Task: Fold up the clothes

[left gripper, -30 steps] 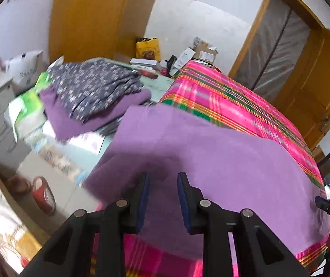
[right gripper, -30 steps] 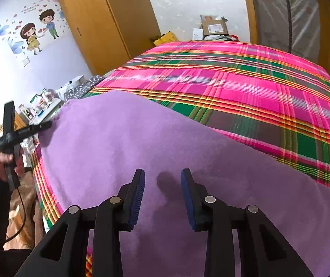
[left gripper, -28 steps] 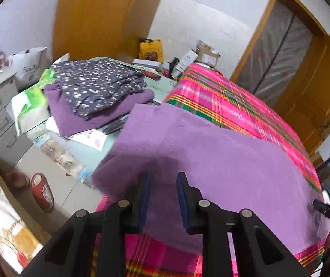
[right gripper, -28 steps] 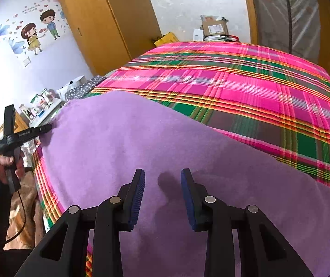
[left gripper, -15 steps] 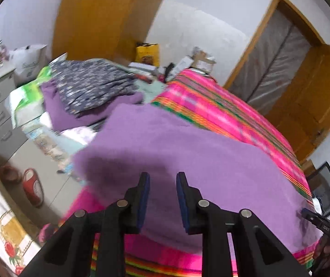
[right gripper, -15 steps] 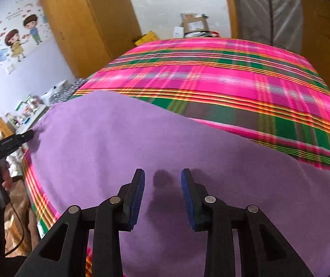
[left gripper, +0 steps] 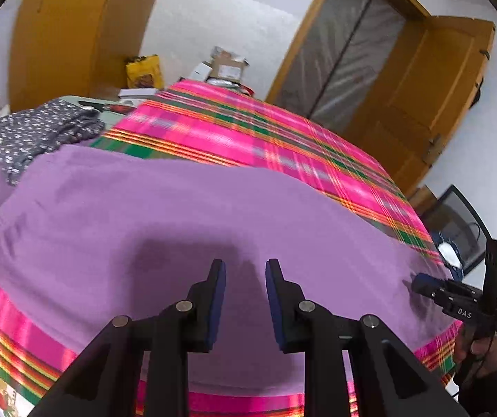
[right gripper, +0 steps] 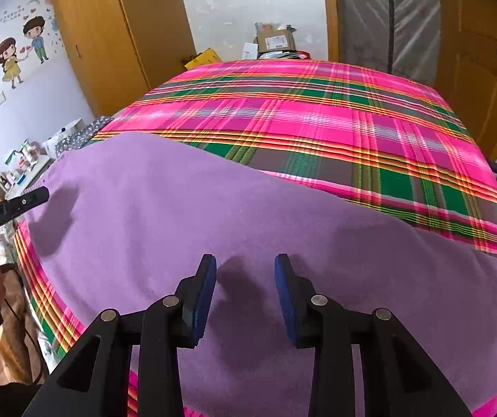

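A purple garment [left gripper: 213,215] lies spread flat over the near part of a bed with a pink and green plaid cover [left gripper: 248,132]. My left gripper [left gripper: 245,272] hovers just above the garment near its front edge, open, with nothing between its pads. My right gripper [right gripper: 245,264] also hangs over the purple garment [right gripper: 179,215]; its jaws are opening and only cloth shows below the gap. Each gripper shows in the other's view: the right gripper [left gripper: 418,283] at the garment's right end, the left gripper [right gripper: 41,194] at its left end.
A pile of folded clothes topped by a dark flowered piece [left gripper: 40,128] sits left of the bed. A wooden wardrobe [left gripper: 74,34], boxes [left gripper: 227,66] and a door [left gripper: 439,87] stand behind. A dark chair [left gripper: 456,222] is at the bed's right side.
The left gripper has swung right along the bed's front edge; the clothes pile slid to the left of its view. The right gripper's jaws stand slightly wider.
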A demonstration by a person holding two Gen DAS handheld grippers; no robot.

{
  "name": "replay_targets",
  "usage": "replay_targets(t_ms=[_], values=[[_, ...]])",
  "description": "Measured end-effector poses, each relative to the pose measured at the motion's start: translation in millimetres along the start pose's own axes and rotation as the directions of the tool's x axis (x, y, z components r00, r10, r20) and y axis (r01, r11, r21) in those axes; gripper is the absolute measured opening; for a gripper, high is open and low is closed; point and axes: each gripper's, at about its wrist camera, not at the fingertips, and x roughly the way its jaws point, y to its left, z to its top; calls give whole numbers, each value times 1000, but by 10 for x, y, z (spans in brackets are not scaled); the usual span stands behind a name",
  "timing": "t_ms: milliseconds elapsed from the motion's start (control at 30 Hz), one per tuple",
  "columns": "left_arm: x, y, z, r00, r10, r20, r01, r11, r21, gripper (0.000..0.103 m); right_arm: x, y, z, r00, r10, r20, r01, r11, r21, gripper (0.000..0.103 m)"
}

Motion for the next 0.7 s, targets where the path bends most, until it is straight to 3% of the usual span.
replay_targets(t_ms=[700], values=[[348,-832,-313,995,-2,-103,16,990,141,24,-11,-24,-213,1000,18,15,-18,999,-29,37]])
